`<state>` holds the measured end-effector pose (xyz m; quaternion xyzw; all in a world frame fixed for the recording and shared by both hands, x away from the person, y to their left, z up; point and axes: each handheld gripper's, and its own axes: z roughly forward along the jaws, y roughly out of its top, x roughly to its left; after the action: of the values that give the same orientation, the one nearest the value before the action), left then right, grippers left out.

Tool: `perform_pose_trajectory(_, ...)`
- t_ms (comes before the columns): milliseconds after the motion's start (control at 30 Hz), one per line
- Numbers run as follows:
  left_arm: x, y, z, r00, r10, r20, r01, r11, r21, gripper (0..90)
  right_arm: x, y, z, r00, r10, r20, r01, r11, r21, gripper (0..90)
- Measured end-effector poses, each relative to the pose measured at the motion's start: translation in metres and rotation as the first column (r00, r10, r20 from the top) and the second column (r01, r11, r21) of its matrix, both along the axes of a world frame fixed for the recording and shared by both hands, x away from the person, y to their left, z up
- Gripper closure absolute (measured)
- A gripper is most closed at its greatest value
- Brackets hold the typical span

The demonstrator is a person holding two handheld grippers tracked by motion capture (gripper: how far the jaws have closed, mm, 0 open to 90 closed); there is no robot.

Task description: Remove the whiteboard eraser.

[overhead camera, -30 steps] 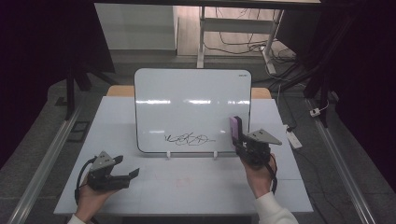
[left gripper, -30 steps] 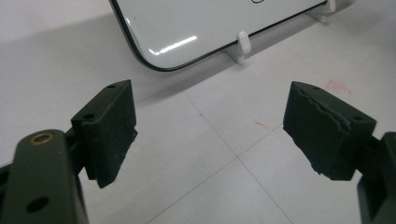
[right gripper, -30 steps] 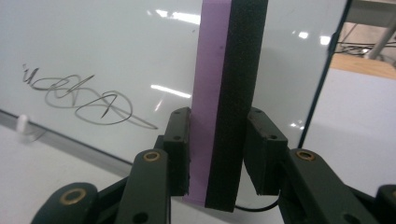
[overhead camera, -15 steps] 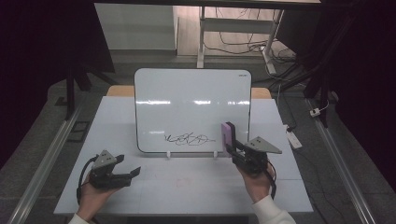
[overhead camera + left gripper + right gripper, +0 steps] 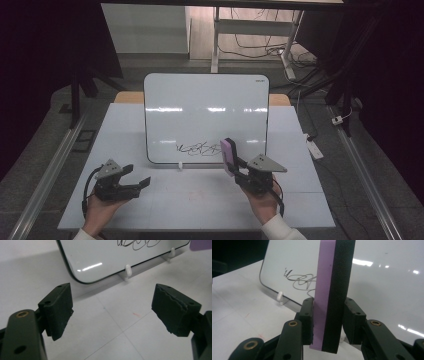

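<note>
Two layers make up the whiteboard eraser: a purple foam back and a black felt face, and the right gripper has its jaws closed on the lower end of it, one pad on the purple side, the other on the black. In the high view the eraser stands upright just in front of the whiteboard's lower right part, near the right end of the black scribble, though whether the felt touches the board I cannot tell. I judge the eraser to be very light and somewhat springy; the foam should give a little under the pads, so the grip is forgiving, but a hold this low on a tall block leaves the free upper end liable to lean when pressed against the surface. Taking it nearer the middle of its flat sides would give steadier wiping pressure. The felt face should drag on the glossy board rather than slide freely. The whiteboard itself looks stiff and smooth but light, leaning on small white clip feet on the white table, so a hard push could probably shove or tip it. The left gripper rests low over the table well apart from the board, its jaws wide open and empty.
</note>
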<state>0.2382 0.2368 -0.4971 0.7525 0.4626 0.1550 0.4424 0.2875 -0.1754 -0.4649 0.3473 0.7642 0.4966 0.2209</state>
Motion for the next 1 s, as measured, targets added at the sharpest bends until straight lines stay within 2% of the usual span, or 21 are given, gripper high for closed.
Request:
perform_pose_trajectory(167, -0.001, -0.007, 0.006, 1.0000, -0.006, 0.004, 0.006, 0.9998, -0.017, 18.5, -0.007, 0.008, -0.003, 0.9994, 0.035, -0.003, -0.035, 0.9992, 0.019, 63.8)
perform_pose_trajectory(233, -0.001, -0.014, 0.013, 0.9998, -0.015, 0.012, 0.015, 0.9990, -0.042, 18.5, -0.010, 0.013, -0.004, 0.9989, 0.046, 0.009, -0.047, 0.9987, 0.019, 63.9)
perform_pose_trajectory(267, -0.001, -0.014, 0.013, 0.9998, -0.015, 0.012, 0.015, 0.9990, -0.042, 18.6, -0.011, 0.016, -0.005, 0.9984, 0.055, 0.016, -0.055, 0.9983, 0.021, 63.8)
perform_pose_trajectory(333, 0.002, -0.022, 0.021, 0.9994, -0.030, 0.017, 0.031, 0.9969, -0.073, 18.6, -0.014, 0.022, -0.006, 0.9974, 0.068, 0.024, -0.068, 0.9973, 0.025, 63.9)
perform_pose_trajectory(533, 0.007, -0.041, 0.029, 0.9977, -0.065, 0.017, 0.066, 0.9933, -0.095, 17.2, -0.021, 0.038, -0.009, 0.9942, 0.096, 0.048, -0.097, 0.9948, 0.028, 63.8)
perform_pose_trajectory(700, 0.014, -0.066, 0.035, 0.9914, -0.131, 0.003, 0.130, 0.9809, -0.145, 16.7, -0.023, 0.048, -0.014, 0.9923, 0.114, 0.048, -0.116, 0.9924, 0.041, 63.8)
perform_pose_trajectory(1000, 0.027, -0.101, 0.039, 0.9798, -0.200, 0.002, 0.197, 0.9653, -0.171, 16.9, -0.026, 0.060, -0.018, 0.9874, 0.149, 0.054, -0.151, 0.9872, 0.050, 63.9)
